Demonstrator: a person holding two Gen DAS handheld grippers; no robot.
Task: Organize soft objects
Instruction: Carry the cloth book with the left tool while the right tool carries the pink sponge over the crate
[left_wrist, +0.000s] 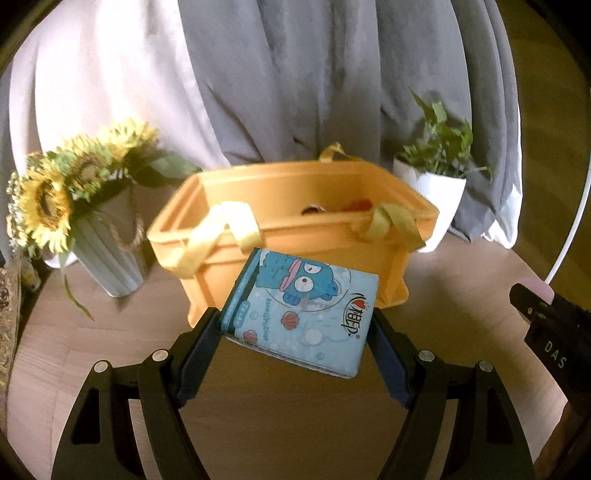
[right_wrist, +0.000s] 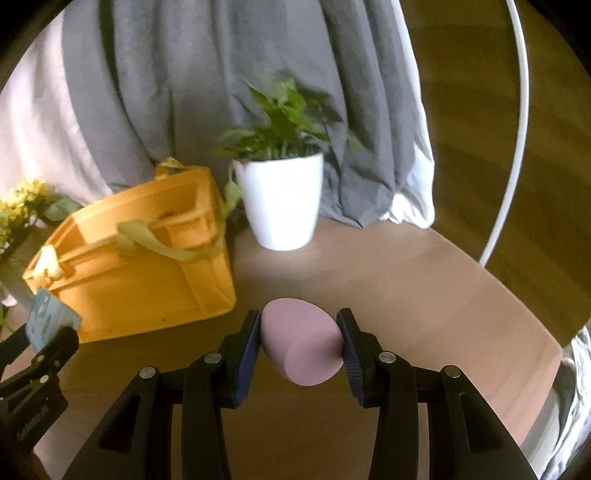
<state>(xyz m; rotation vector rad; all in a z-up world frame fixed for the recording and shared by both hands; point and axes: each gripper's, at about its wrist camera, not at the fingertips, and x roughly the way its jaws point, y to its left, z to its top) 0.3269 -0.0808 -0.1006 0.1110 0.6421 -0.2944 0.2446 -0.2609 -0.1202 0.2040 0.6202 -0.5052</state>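
Note:
My left gripper (left_wrist: 295, 325) is shut on a light blue tissue pack (left_wrist: 306, 310) with a cartoon fish, held above the table just in front of the orange basket (left_wrist: 295, 184). The pack also shows at the left edge of the right wrist view (right_wrist: 48, 321). My right gripper (right_wrist: 301, 332) is shut on a pink egg-shaped sponge (right_wrist: 299, 343), held above the table to the right of the basket (right_wrist: 147, 266). The basket has pale yellow handles and something small and reddish lies inside, mostly hidden.
A vase of sunflowers (left_wrist: 74, 192) stands left of the basket. A white pot with a green plant (right_wrist: 280, 199) stands behind it on the right. Grey and white curtains (left_wrist: 295, 74) hang behind the round wooden table (right_wrist: 424, 280). A white tube (right_wrist: 517, 147) arcs at right.

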